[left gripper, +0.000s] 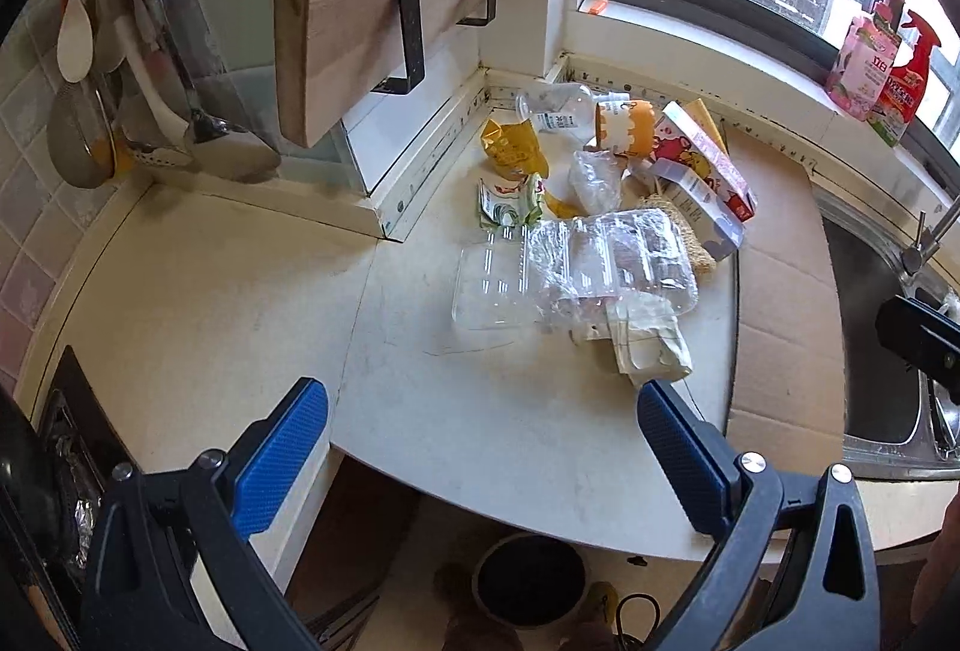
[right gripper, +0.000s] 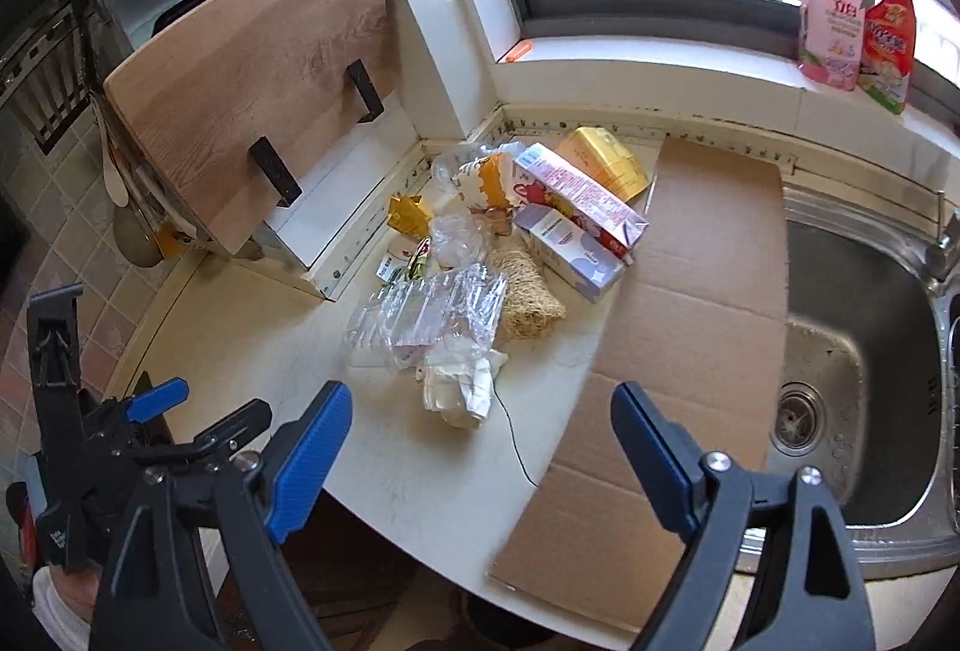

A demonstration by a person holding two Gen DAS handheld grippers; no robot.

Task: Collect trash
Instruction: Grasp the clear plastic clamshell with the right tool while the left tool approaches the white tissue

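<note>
- Grippers first: the left gripper (left gripper: pixel 483 456) hangs over the near edge of the bench (left gripper: pixel 240 291) with its blue pads spread wide, nothing between them and nothing touched.
- The right gripper (right gripper: pixel 480 447) is just as wide apart, empty, above the bench edge where the white top meets the cardboard (right gripper: pixel 690 327).
- In the right wrist view the left gripper (right gripper: pixel 150 411) shows at the lower left, held clear of the trash.
- Trash lies in a heap near the back corner of the bench, ahead of both grippers and apart from them.
- Nearest item is a crumpled paper (left gripper: pixel 645 345), touching a clear tray (left gripper: pixel 576 267) that lies flat with crinkled film over it.
- Behind the tray: a straw-coloured scrubber (right gripper: pixel 528 297), two cartons (right gripper: pixel 576 207) lying on their sides, one on the other, and a clear bag (left gripper: pixel 594 180).
- Further back: a yellow wrapper (left gripper: pixel 513 144), a green-and-white packet (left gripper: pixel 510 201), an orange-and-white cup (left gripper: pixel 624 126) on its side, a clear bottle (left gripper: pixel 555 108) lying down, and a yellow pack (right gripper: pixel 606 162) against the wall.
- A thin dark wire (right gripper: pixel 513 435) runs from the paper toward the cardboard.
- The cardboard lies flat between the heap and the sink (right gripper: pixel 870 351).
- A wooden board (right gripper: pixel 252 111) leans on black brackets left of the heap.
- Two cleaner packs (right gripper: pixel 852 3) stand on the sill.
</note>
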